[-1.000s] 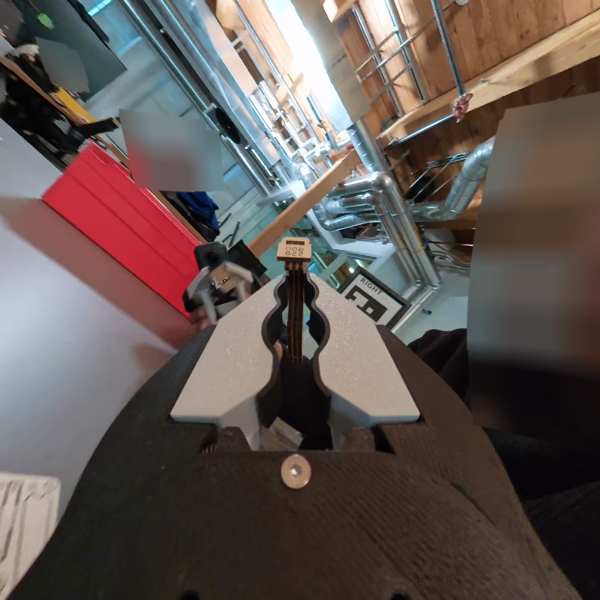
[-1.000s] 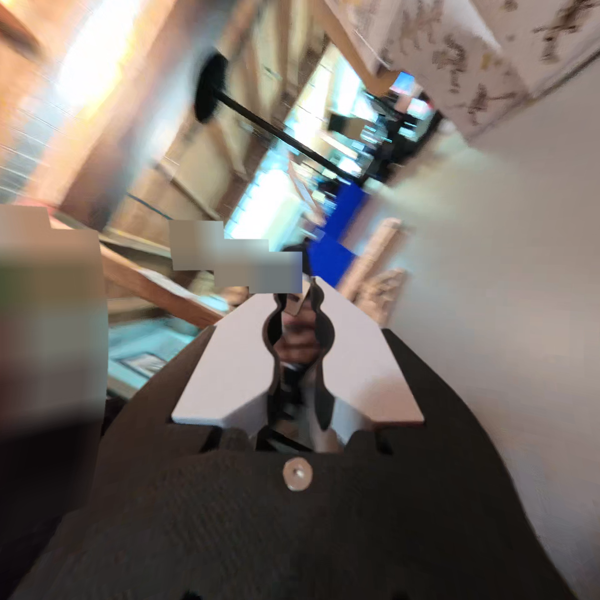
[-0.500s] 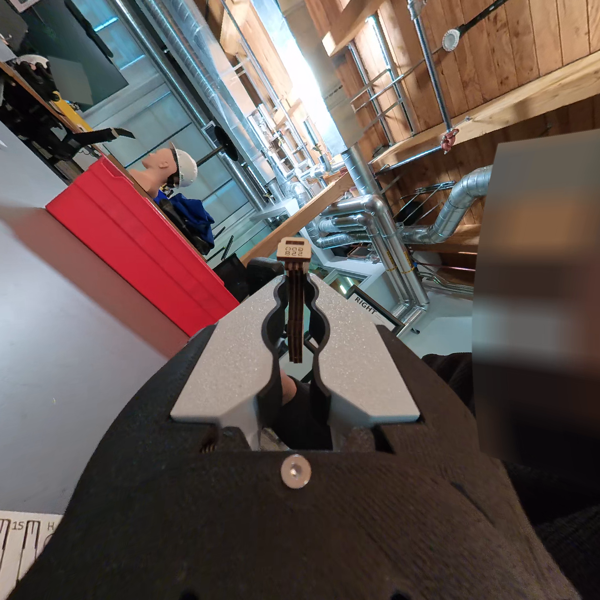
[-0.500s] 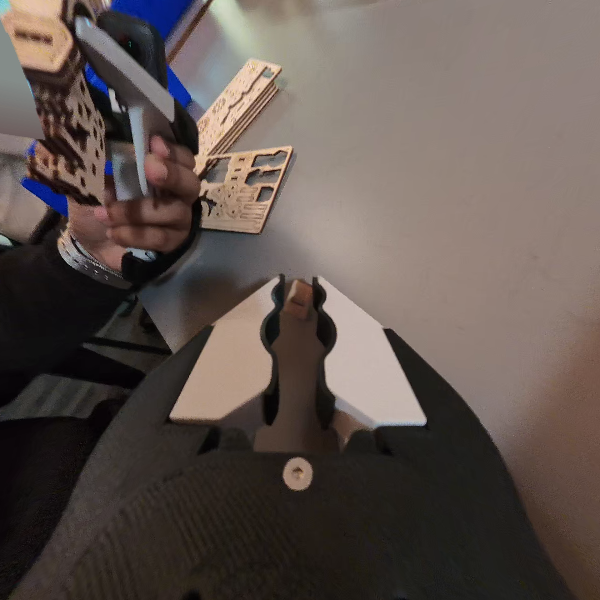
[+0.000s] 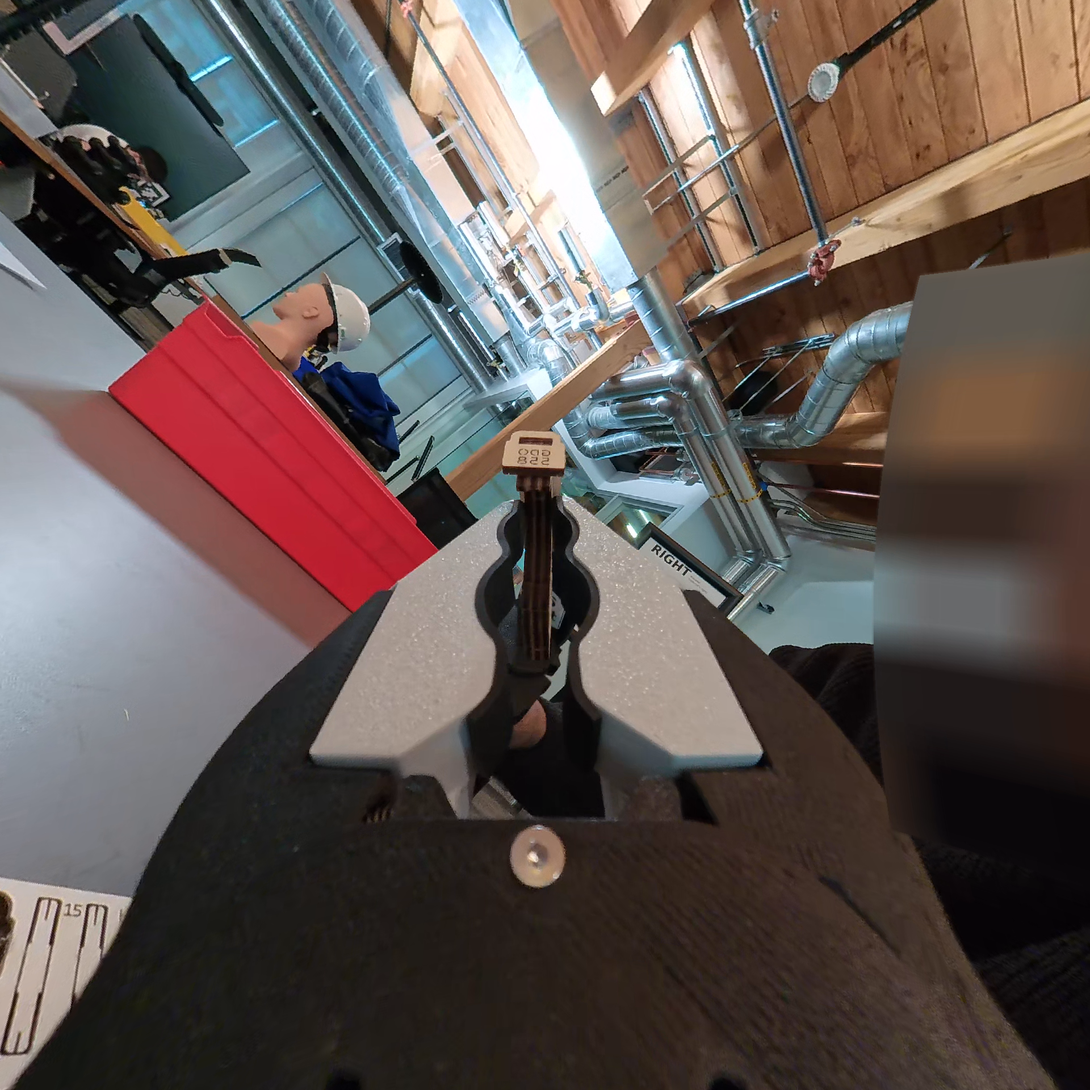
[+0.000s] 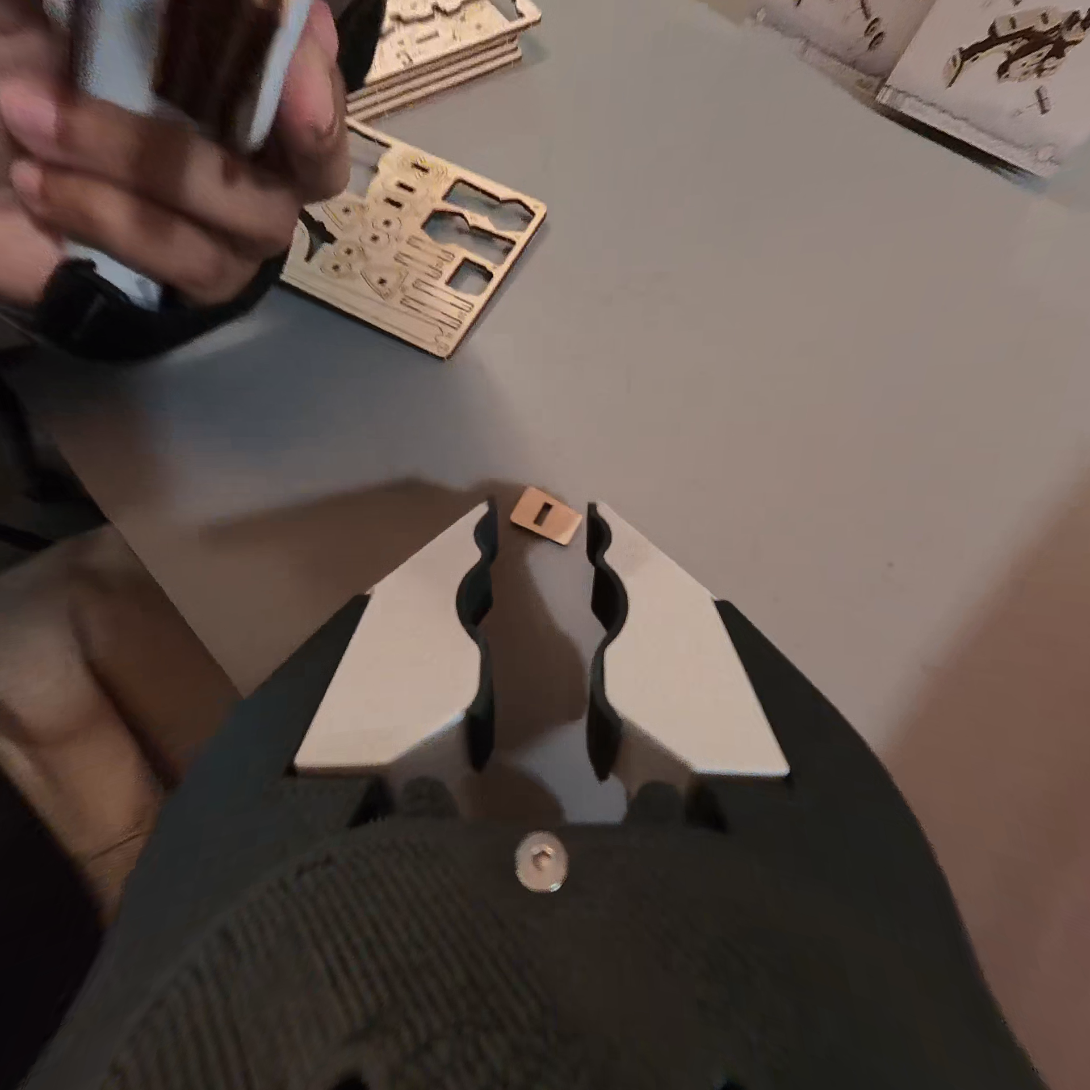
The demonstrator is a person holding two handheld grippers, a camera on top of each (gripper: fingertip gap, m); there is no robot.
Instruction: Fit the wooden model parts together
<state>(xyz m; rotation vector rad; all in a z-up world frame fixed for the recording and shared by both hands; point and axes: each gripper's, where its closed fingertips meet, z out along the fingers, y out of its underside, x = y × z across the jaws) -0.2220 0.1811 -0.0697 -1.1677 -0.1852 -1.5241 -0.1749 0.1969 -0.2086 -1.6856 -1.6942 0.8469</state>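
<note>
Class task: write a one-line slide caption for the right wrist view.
Open right claw poised over a small slotted wooden tab on the grey table, cut-out sheets beyond.

Pale tan slotted tile (image 6: 545, 523) on grey table (image 6: 767, 354) (red bin (image 5: 265, 466) beyond).

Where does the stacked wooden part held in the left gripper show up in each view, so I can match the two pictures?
Left wrist view: the stacked wooden part stands upright at centre, clamped edge-on between the left gripper's jaws.
Right wrist view: probably the blurred dark brown shape at top left, above the hand; too blurred to be sure.
Shared landmark: the grey table.
</note>
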